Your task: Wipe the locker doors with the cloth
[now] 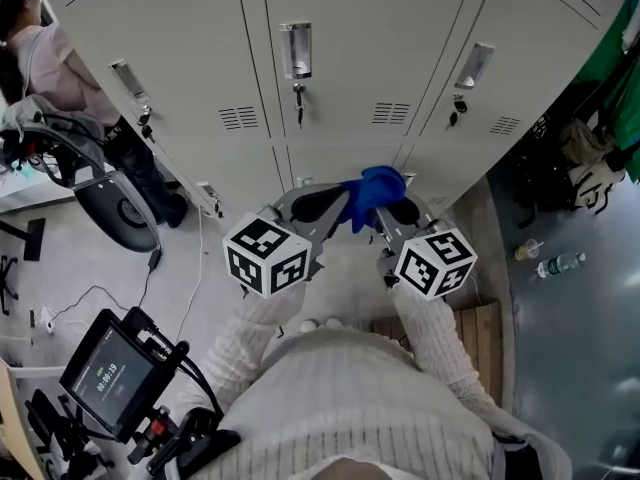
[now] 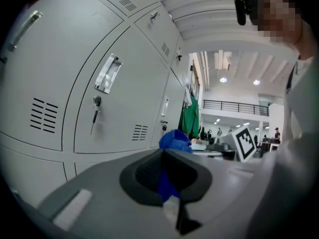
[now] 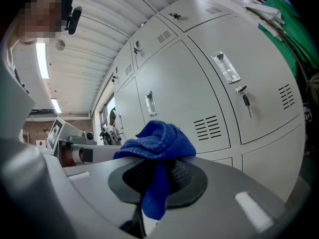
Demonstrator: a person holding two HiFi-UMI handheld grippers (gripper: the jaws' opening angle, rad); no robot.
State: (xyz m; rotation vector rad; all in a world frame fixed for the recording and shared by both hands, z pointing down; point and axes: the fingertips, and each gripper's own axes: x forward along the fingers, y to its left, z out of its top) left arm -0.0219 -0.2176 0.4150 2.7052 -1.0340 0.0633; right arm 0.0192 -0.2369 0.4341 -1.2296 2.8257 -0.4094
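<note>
**Blue cloth (image 3: 157,141) pinched from both sides, lockers dead ahead**

The cloth is clamped in the right gripper (image 3: 157,180), jaws shut on a hanging fold, with the rest bunched above them. Another fold is nipped between the left gripper (image 2: 167,178) jaws too. Past the jaws, the grey locker doors (image 1: 340,58) are seen, with a key (image 1: 299,96) left in one lock.

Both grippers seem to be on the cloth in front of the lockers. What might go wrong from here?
1. The left gripper and right gripper both clamp the blue cloth. Moving them apart could tug it out of one, probably the left, where less cloth shows.
2. The cloth is bunched, so hard jaws might scrape the locker door.
3. A key hangs in the lock and could snag the cloth.
</note>
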